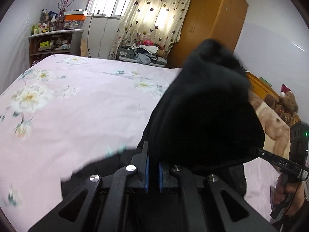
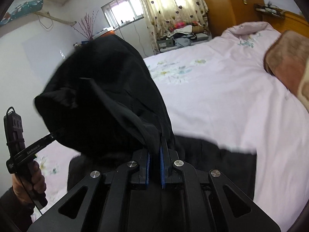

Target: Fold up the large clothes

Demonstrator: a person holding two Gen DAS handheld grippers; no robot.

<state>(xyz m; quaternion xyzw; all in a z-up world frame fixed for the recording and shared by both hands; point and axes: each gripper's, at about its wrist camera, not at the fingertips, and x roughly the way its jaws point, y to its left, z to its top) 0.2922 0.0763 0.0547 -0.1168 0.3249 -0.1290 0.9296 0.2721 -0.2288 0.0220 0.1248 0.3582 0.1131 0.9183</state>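
Observation:
A large black garment (image 1: 204, 112) hangs in the air above a bed with a pink floral cover (image 1: 73, 104). My left gripper (image 1: 152, 160) is shut on one edge of the garment, cloth pinched between its blue pads. My right gripper (image 2: 154, 150) is shut on another edge of the black garment (image 2: 100, 96). The lower part of the garment trails on the bed below both grippers. Each view shows the other hand-held gripper: the right one (image 1: 270, 156) at the right edge, the left one (image 2: 40, 143) at the left edge, both reaching into the cloth.
A brown blanket and a stuffed toy (image 1: 287, 104) lie at the head of the bed. A wooden wardrobe (image 1: 210, 23), a heart-patterned curtain (image 1: 154, 15), a pile of clothes (image 1: 146, 54) and a cluttered shelf (image 1: 52, 40) stand beyond the bed (image 2: 222, 89).

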